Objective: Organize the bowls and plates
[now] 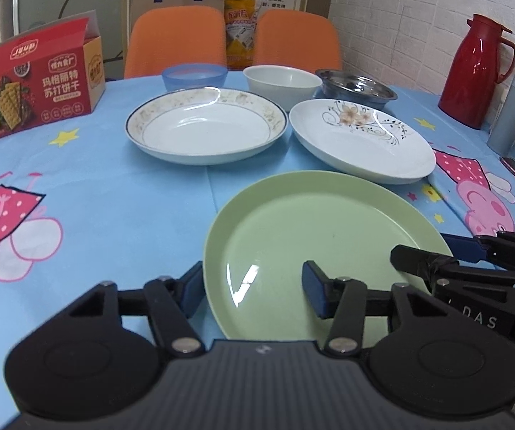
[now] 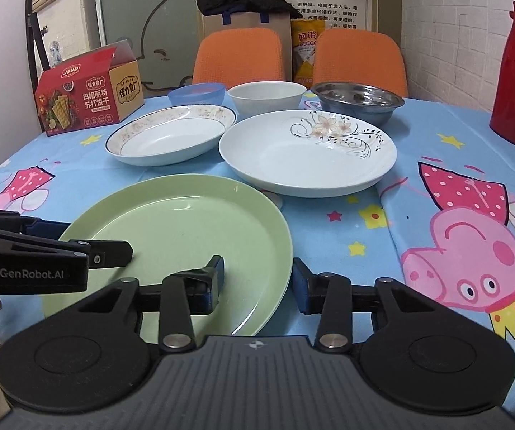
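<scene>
Round table with blue cartoon tablecloth carries: green plate, two white plates, blue bowl, white bowl, steel bowl, cracker box, red thermos.

Even, soft indoor light from overhead; shadows under the dishes faint. White glare streaks on green plate, steel bowl and red flask. Strong fisheye bending with dark vignette at corners; far wall text slightly soft, near hand-held gripper bodies mildly blurred.
</scene>
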A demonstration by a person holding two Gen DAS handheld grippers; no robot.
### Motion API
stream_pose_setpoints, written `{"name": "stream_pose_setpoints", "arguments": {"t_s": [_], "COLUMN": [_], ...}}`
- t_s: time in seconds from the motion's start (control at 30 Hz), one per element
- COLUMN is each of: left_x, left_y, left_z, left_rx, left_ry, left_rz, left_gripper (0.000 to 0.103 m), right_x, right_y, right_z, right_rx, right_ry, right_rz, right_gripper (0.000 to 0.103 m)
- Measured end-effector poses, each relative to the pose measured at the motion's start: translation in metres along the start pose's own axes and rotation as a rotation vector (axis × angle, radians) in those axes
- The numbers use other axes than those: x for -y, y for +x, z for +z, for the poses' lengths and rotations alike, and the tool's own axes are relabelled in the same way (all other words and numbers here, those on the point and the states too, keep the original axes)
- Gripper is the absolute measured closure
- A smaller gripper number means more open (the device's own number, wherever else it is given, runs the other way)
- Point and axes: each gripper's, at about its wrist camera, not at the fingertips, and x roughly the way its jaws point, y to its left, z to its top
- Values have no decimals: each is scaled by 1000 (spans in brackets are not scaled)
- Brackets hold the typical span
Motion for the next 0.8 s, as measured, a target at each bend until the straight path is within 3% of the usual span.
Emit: {"name": "stream_pose_setpoints", "arguments": {"t_s": [0.27, 0.47, 0.8], "left_x": [-39, -81, -93], "left_y": [-34, -43, -21], "left_z": [3, -4, -3], "left_rx": [41, 25, 9], "left_ry": [-65, -132, -154], "left_rz": [103, 185, 176], "left_gripper": [59, 59, 59], "right_x": [-41, -81, -87], "right_y": [-1, 20, 45], "right_z": [16, 25, 30], "right_rx": [44, 26, -21], "right_ry": [-55, -99, -109], "right_rz": [81, 163, 147], "right_gripper": [33, 32, 30]}}
